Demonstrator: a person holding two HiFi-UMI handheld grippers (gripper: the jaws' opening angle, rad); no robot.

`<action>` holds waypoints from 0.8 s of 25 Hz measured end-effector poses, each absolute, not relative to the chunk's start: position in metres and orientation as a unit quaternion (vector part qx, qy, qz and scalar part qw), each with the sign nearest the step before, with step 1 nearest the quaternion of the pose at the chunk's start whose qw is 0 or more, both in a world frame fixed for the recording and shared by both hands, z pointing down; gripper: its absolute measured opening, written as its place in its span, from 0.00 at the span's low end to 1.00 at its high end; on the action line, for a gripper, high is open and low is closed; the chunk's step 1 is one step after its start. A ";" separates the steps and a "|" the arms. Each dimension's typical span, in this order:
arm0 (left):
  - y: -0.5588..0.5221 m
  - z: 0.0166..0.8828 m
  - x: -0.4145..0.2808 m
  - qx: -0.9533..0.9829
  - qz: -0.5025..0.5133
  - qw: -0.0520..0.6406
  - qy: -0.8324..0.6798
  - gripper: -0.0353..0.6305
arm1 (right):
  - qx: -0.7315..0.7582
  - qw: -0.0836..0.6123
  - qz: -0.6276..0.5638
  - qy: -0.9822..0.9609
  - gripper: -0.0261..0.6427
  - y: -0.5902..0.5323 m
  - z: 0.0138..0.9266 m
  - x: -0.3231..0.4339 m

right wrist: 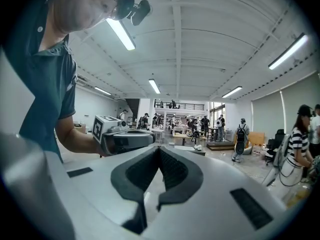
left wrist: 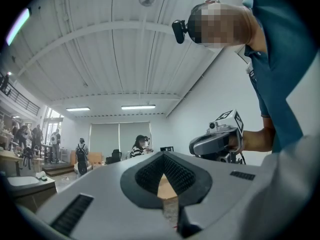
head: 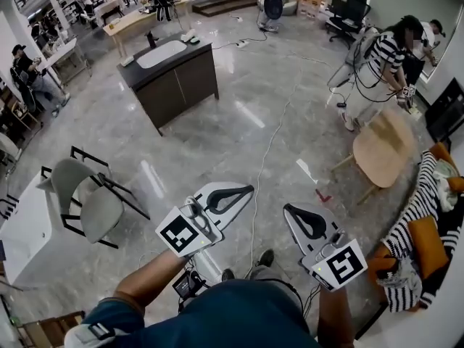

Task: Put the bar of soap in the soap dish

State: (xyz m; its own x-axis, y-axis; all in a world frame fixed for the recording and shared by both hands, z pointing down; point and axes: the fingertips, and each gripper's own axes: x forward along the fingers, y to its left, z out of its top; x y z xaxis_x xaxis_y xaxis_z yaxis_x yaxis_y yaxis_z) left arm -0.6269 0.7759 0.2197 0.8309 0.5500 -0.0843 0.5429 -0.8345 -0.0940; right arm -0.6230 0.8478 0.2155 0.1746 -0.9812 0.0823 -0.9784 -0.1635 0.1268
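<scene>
At the far upper left of the head view stands a dark cabinet [head: 181, 85]. Its top surface carries a white basin [head: 161, 53] and, at its far end, a few pale small things [head: 190, 36]. The bar of soap and the soap dish are probably among them, but they are too small to tell apart, so the soap's long axis cannot be read. The cabinet lies well apart from both tools, ahead and to the left across open floor [head: 239, 133]. The left hand-held gripper [head: 246, 190] is on that side and looks a little nearer; its pads are together with nothing between them. The right hand-held gripper [head: 288, 209] sits near it, likewise pinched together and empty, its nose angled toward the cabinet. Only the head view shows the whole stretch of floor to cross. The left gripper view catches the basin only at its lower left edge, well off that gripper's axis. The right gripper view seems to have the surface with the pale things almost straight beyond its jaw tips, which gives the better line on them.
</scene>
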 end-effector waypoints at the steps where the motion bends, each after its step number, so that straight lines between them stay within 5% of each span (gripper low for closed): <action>1: 0.775 0.221 -0.617 -0.957 0.052 0.034 -0.282 0.06 | 0.760 0.074 -0.009 -0.645 0.06 0.847 0.217 -0.612; 20: 0.763 0.225 -0.439 -0.974 0.035 0.053 -0.217 0.06 | 0.710 0.064 -0.013 -0.701 0.06 0.833 0.224 -0.429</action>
